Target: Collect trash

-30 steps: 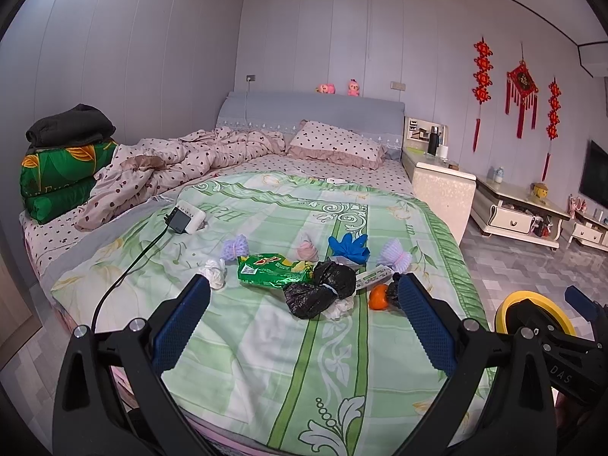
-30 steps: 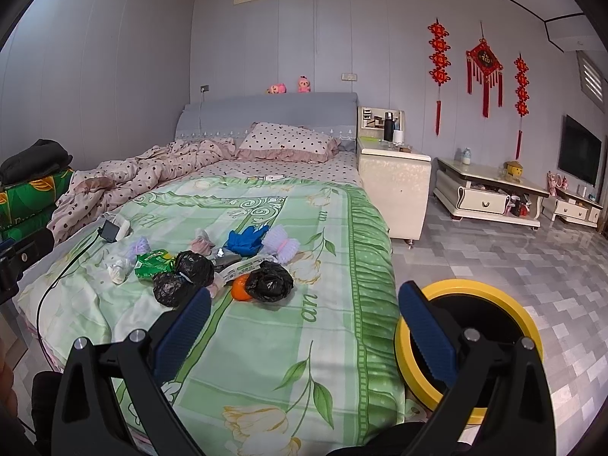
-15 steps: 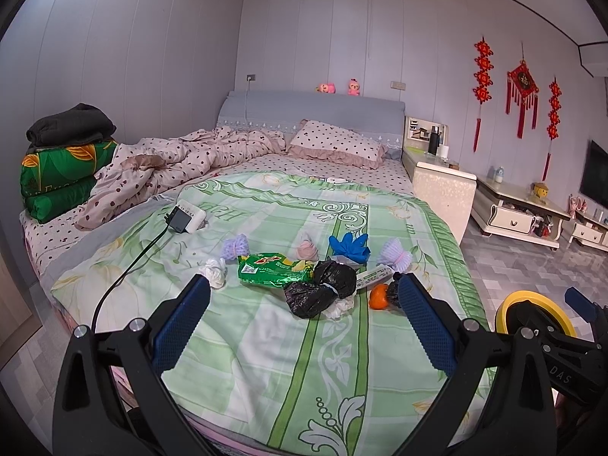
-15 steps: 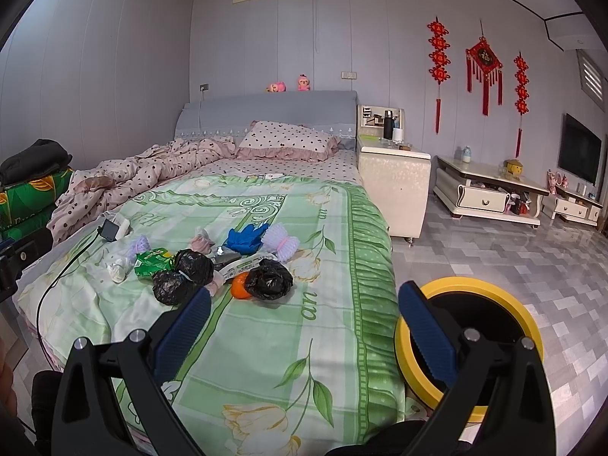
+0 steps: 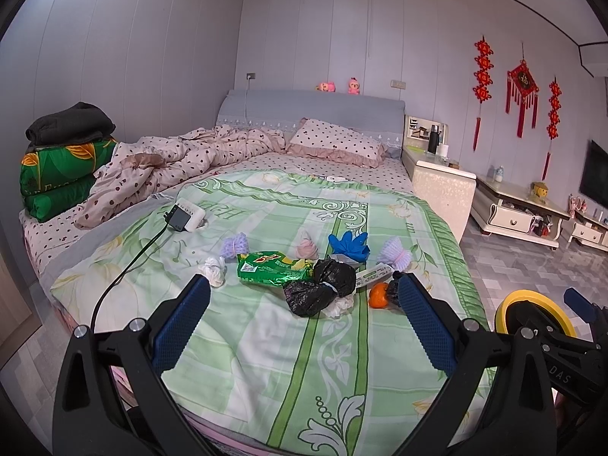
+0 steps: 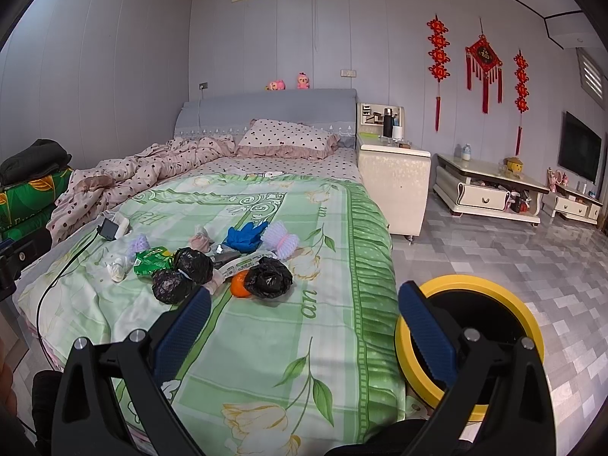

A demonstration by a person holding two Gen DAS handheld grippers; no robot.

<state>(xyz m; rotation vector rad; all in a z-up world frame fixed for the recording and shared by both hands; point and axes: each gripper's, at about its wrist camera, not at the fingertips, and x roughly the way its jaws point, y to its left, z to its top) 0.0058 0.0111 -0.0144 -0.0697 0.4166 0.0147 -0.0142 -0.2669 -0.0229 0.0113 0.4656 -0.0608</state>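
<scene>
Both blue-padded grippers, left point(image 5: 304, 296) and right point(image 6: 304, 304), gape empty; crumpled black plastic bags point(image 5: 323, 285) lie ahead, yellow-rimmed round bin point(image 6: 471, 345) beside the right

Trash pile point(image 5: 315, 266) lies mid-bed point(image 5: 266, 361), charger point(image 5: 186, 218) behind-left, bin point(image 6: 482, 304) on the floor right.

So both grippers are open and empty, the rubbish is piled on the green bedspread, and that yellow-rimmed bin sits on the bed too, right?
Not quite. The right wrist view shows the yellow-rimmed bin standing on the tiled floor beside the bed, not on it. The rest holds.
</scene>
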